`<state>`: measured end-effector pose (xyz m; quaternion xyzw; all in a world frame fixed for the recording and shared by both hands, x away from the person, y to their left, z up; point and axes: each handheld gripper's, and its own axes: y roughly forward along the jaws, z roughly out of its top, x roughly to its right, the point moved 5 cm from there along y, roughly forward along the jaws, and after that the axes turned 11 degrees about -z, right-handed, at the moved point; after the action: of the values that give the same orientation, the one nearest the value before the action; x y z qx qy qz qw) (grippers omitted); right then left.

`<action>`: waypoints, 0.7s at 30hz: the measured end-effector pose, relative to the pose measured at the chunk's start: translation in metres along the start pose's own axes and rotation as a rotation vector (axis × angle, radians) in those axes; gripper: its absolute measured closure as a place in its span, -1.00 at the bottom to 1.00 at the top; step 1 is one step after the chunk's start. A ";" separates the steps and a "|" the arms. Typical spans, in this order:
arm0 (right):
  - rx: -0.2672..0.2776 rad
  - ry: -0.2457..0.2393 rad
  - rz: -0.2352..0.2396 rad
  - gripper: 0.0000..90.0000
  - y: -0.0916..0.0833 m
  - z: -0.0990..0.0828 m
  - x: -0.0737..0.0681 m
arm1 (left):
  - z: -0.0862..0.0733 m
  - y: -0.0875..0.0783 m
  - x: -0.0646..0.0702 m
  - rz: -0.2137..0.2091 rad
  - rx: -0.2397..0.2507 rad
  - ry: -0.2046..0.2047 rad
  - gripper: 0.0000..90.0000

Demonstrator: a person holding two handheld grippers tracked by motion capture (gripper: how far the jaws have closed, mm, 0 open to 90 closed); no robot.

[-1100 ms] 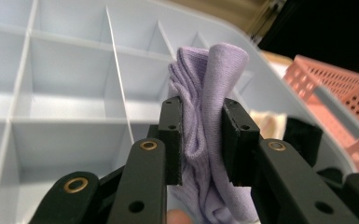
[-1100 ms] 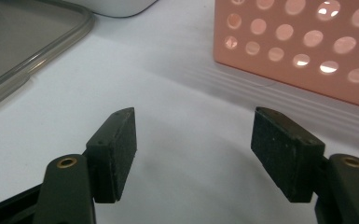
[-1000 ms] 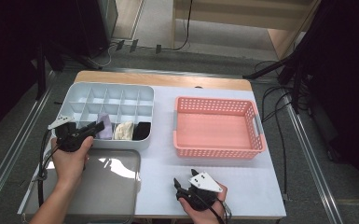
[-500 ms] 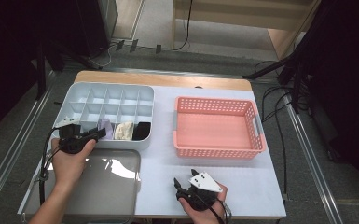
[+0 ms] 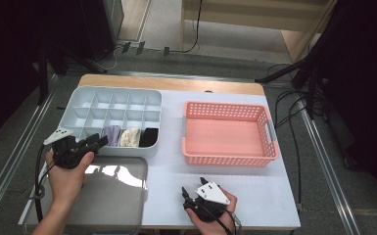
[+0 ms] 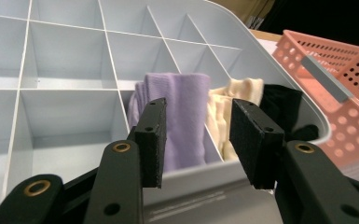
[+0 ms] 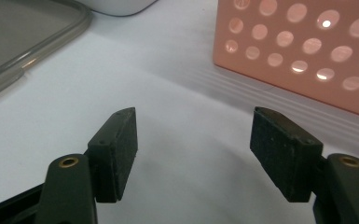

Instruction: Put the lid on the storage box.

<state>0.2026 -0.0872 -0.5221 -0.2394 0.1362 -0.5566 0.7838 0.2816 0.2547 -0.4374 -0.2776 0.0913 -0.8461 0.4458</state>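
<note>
White table (image 5: 254, 196); dark room; cables (image 5: 294, 132), probably floor.

Both grippers are black: the left gripper (image 5: 100, 141) and right gripper (image 5: 192, 190) each carry a grey three-cornered plate. Brass rivets dot the jaw arms. A black cable trails toward 6 o'clock from each.

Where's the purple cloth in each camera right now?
High view: purple cloth in the divided tray's front row, beside the left gripper.
Left gripper view: centre, behind the open jaws, nothing gripped.
Right gripper view: not in it.
Shared landmark: pink basket.
</note>
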 end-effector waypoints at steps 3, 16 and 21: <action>0.001 0.005 -0.003 -0.28 0.000 0.001 -0.001 | -0.006 -0.006 0.004 0.001 0.017 0.014 0.28; 0.009 0.000 0.032 -0.25 0.001 0.008 -0.020 | -0.045 -0.026 -0.003 0.030 -0.010 0.034 0.13; 0.005 -0.012 0.042 -0.25 0.003 0.010 -0.030 | -0.056 -0.037 -0.014 0.022 -0.022 0.020 0.01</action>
<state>0.1995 -0.0559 -0.5171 -0.2376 0.1350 -0.5391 0.7967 0.2312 0.2822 -0.4744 -0.2728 0.1081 -0.8429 0.4511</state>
